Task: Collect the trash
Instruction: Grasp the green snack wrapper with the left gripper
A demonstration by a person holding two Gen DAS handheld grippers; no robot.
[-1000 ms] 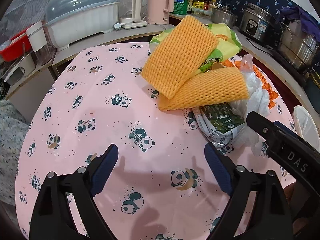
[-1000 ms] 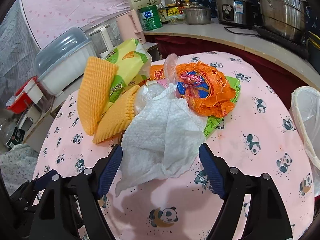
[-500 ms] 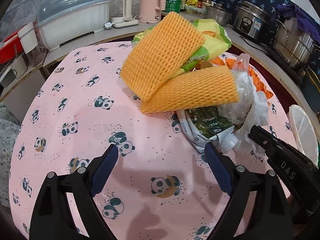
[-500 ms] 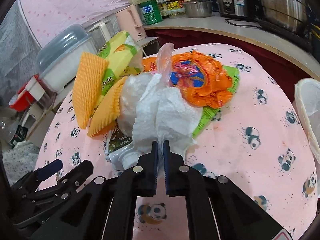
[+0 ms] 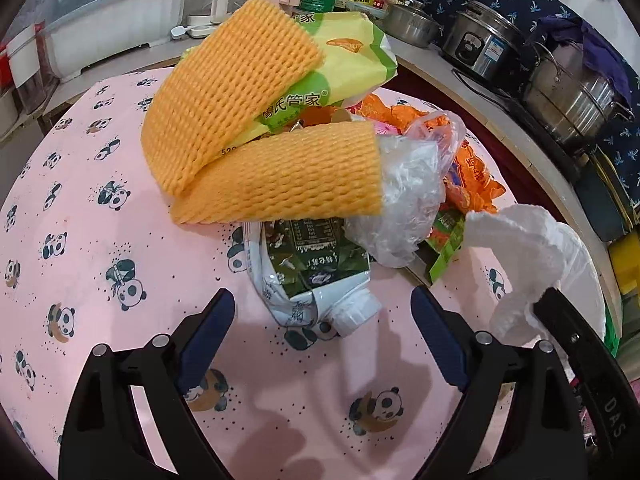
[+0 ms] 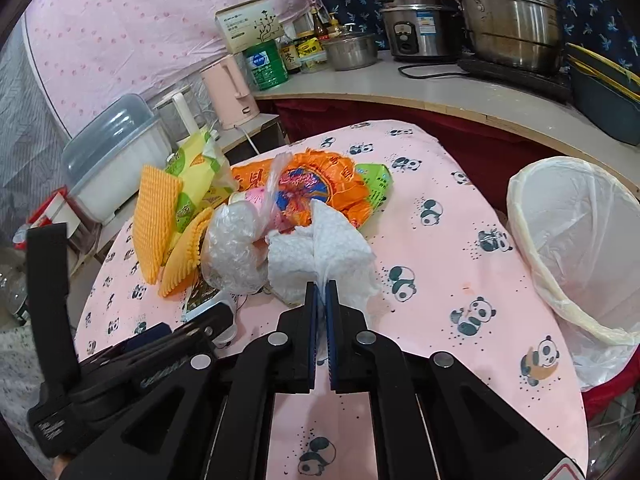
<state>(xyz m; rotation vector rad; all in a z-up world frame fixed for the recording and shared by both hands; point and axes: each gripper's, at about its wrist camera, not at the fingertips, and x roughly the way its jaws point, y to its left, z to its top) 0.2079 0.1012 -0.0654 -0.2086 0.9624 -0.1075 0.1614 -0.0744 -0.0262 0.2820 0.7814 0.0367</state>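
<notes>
Paper towel (image 6: 320, 248): your right gripper (image 6: 321, 292) is clamped on its near edge, just off the trash pile on the table (image 6: 440, 280). Thin pinch, so it may tear or slip before the lined bin (image 6: 576, 248). Left gripper (image 5: 320, 332) spread wide, straddling the crushed carton (image 5: 312, 268), empty.

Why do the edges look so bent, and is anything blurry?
Both views: a fisheye lens curves the counter and darkens the corners. Left wrist view: sharp, with soft shadows under the open claw. Right wrist view: sharp on the paper towel.
</notes>
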